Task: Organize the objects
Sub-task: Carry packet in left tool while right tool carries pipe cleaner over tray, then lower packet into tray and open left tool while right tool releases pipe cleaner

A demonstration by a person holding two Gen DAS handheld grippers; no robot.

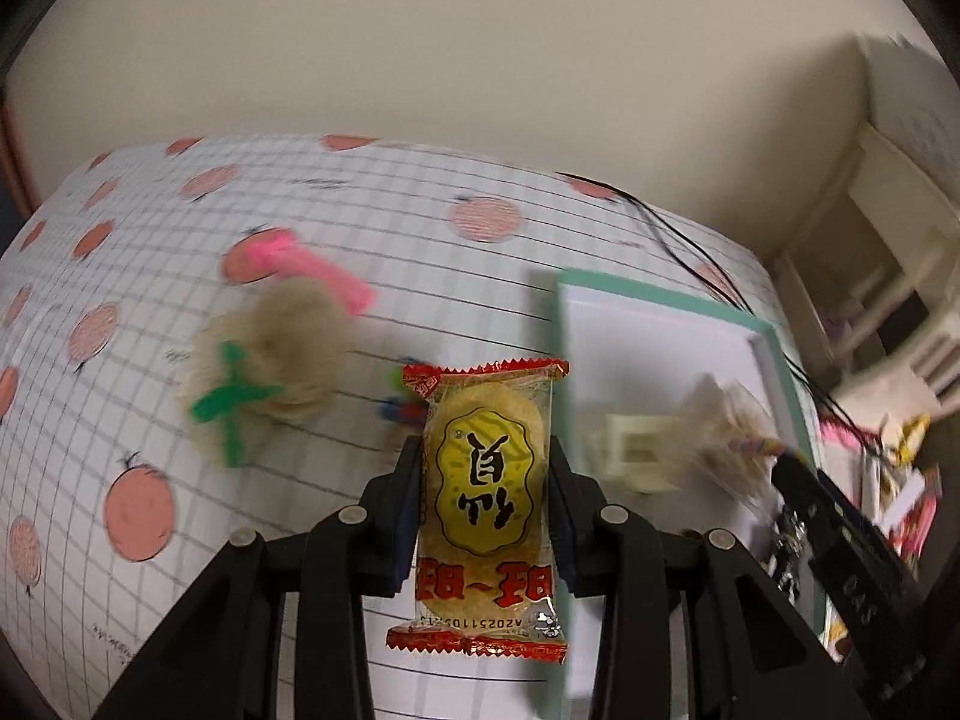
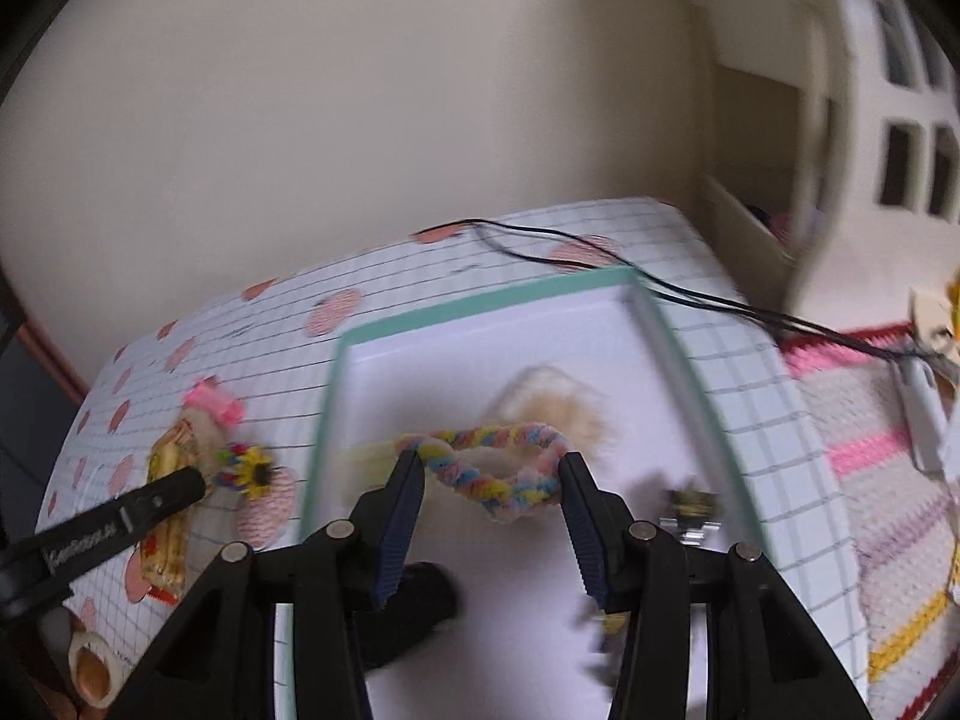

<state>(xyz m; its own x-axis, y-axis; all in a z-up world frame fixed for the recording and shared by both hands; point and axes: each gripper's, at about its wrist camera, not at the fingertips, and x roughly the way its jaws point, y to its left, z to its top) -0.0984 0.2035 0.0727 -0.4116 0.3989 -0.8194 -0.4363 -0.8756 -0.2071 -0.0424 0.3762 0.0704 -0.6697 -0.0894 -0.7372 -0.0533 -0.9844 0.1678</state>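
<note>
My left gripper (image 1: 486, 450) is shut on a yellow and red snack packet (image 1: 487, 498), held upright above the grid-and-peach tablecloth (image 1: 150, 300). To its right is a white tray with a mint rim (image 1: 660, 295). In the right wrist view my right gripper (image 2: 489, 471) hangs over that tray (image 2: 480, 300), shut on a twisted multicolour pipe-cleaner loop (image 2: 480, 480). A beige fluffy tuft (image 2: 558, 405) sits just behind the loop. The left gripper's finger (image 2: 174, 489) and the snack packet (image 2: 165, 540) show at the left of this view.
On the cloth lie a beige pompom with a green pipe cleaner (image 1: 264, 372), a pink pipe cleaner (image 1: 312, 267) and a yellow flower piece (image 2: 255, 471). A small dark metal item (image 2: 690, 510) lies in the tray. Black cables (image 2: 660, 288), a striped knitted mat (image 2: 870, 456) and white shelves (image 2: 780, 120) are at right.
</note>
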